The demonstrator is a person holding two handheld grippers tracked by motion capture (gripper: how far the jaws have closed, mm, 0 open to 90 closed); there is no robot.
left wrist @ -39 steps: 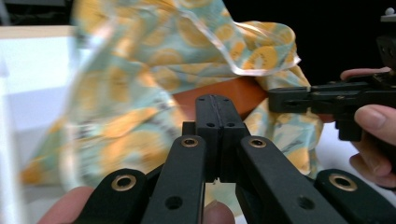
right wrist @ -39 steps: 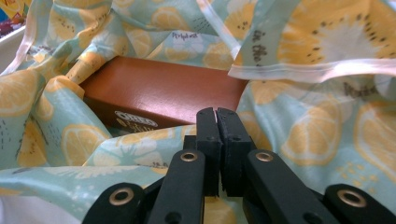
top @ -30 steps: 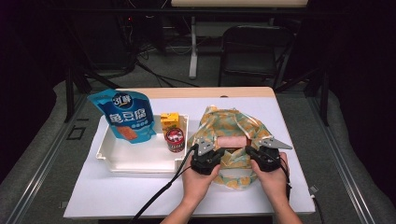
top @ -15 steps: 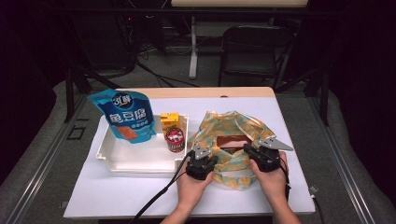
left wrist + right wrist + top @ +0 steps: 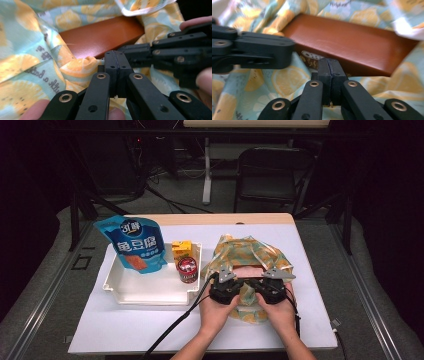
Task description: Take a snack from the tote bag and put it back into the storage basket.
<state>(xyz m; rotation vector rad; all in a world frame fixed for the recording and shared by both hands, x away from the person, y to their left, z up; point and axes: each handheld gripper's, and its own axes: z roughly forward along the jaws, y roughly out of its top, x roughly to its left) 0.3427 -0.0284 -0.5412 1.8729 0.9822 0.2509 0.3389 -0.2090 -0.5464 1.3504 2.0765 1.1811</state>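
left gripper (image 5: 235, 281): jaws are seen pressed flat together in the left gripper view (image 5: 115, 65), with nothing between them; it is held at the near left edge of the lemon-print bag, tips turned inward
right gripper (image 5: 260, 282): jaws are likewise seen closed pad to pad in the right gripper view (image 5: 329, 72), nothing clamped; its tips lie just beside those of the left gripper
lemon-print bag (image 5: 250, 254): a crumpled cloth bag lying on the white table cover (image 5: 310, 270), right of the tray; printed lettering on the fabric is made out only from the left gripper view (image 5: 45, 75)
brown box (image 5: 252, 271): a flat reddish-brown box lying inside the bag's opening, just beyond both sets of tips; its long scuffed face is shown close in the right gripper view (image 5: 352, 47), while from above only a pinkish strip can be seen
what the high view adds: the hands, the trailing cable and the rest of the table are given there
white tray (image 5: 150, 292): left of the bag, well apart from both grippers
blue pouch (image 5: 134, 244): stood leaning in the tray's far left part
yellow carton (image 5: 182, 250): upright at the tray's far right corner
dark can (image 5: 188, 269): just in front of the carton; whether it is touching is not clear
in the way: folds of cloth cover the box's ends, and each gripper crosses the other's view
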